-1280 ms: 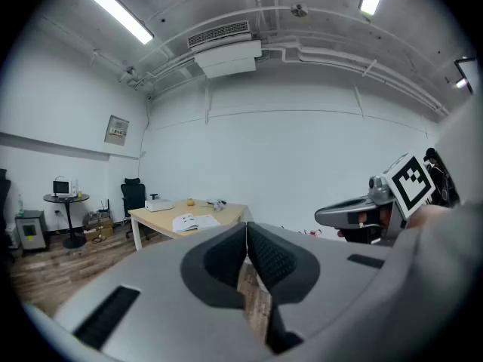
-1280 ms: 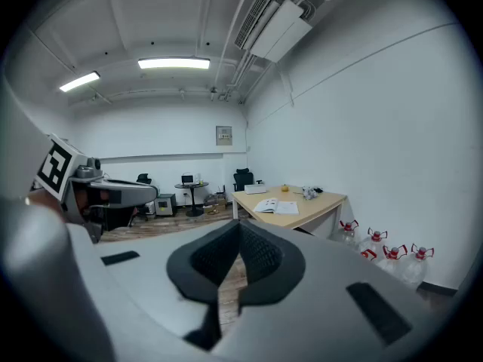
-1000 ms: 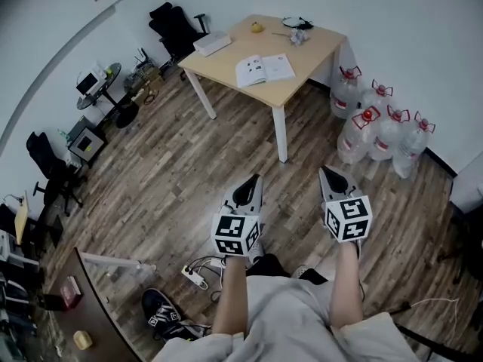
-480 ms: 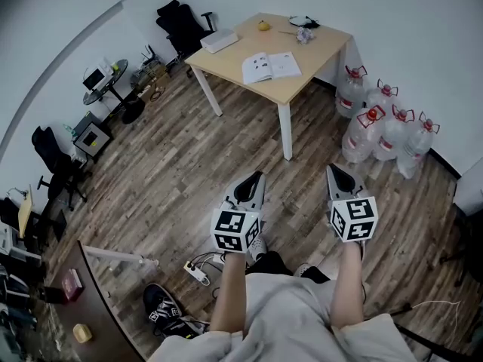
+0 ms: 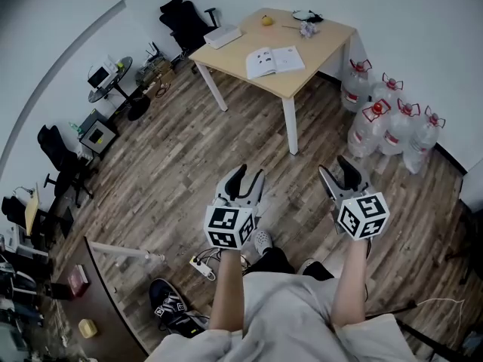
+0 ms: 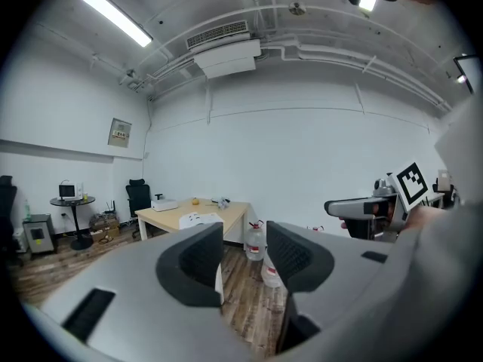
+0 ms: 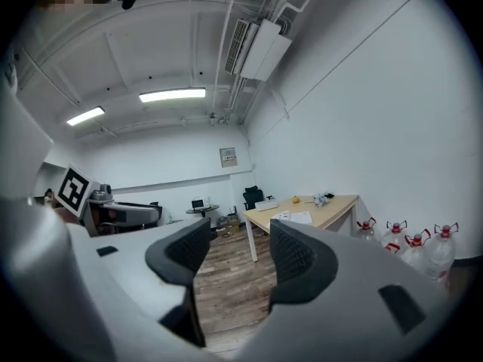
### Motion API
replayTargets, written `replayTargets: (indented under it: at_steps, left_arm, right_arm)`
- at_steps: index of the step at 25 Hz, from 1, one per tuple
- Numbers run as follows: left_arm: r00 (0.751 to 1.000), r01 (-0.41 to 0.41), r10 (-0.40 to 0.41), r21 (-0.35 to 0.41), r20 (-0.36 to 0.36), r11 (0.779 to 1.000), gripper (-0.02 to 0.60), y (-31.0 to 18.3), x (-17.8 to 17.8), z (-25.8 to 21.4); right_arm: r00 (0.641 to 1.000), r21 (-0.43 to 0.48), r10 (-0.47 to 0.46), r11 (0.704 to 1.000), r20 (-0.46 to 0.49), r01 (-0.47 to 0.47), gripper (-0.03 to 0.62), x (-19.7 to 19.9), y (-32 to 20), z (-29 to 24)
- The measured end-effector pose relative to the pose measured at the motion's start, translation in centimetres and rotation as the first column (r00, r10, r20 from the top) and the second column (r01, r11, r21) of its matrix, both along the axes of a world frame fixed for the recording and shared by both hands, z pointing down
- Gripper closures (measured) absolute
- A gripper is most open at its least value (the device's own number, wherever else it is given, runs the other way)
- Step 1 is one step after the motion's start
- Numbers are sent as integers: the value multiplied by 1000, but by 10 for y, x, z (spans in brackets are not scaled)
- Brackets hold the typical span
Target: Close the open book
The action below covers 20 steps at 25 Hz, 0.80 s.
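The open book (image 5: 275,60) lies flat on a light wooden table (image 5: 324,47) across the room, far ahead of both grippers. My left gripper (image 5: 247,181) and right gripper (image 5: 338,173) are held side by side over the wooden floor, pointing toward the table. Both pairs of jaws are opening, with nothing between them. In the left gripper view the left gripper (image 6: 245,259) frames the distant book (image 6: 198,219). Past the right gripper (image 7: 238,259) in the right gripper view, the book (image 7: 293,217) shows on the table (image 7: 339,206).
Several large water bottles (image 5: 392,127) stand on the floor right of the table. A white box (image 5: 223,36), a yellow fruit (image 5: 266,20) and small items share the tabletop. Black office chairs (image 5: 185,21) and a round side table (image 5: 113,78) line the left wall. A power strip (image 5: 202,266) lies by my feet.
Both grippers' jaws were shut and now stand apart. The hands stay in about the same place; the head view has shifted a little, and the right gripper has turned slightly.
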<state>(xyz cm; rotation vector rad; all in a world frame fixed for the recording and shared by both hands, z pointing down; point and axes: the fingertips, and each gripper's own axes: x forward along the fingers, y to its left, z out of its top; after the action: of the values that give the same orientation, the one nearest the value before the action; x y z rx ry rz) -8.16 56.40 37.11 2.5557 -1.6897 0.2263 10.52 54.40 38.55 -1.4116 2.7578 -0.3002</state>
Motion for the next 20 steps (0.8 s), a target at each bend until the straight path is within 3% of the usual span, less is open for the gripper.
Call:
replayTargets:
  at_steps: [10, 15, 20]
  left_arm:
    - [997, 77, -77, -29, -22, 997, 400, 2, -32, 22]
    - [994, 110, -109, -21, 12, 994, 402, -32, -44, 17]
    - [994, 109, -109, -18, -25, 994, 402, -81, -41, 19]
  right_arm:
    - [1000, -12, 6, 1000, -28, -6, 266, 7, -6, 22]
    - [998, -19, -3, 1000, -68, 2, 269, 4, -31, 24]
    - [996, -41, 27, 999, -85, -30, 269, 19, -74, 33]
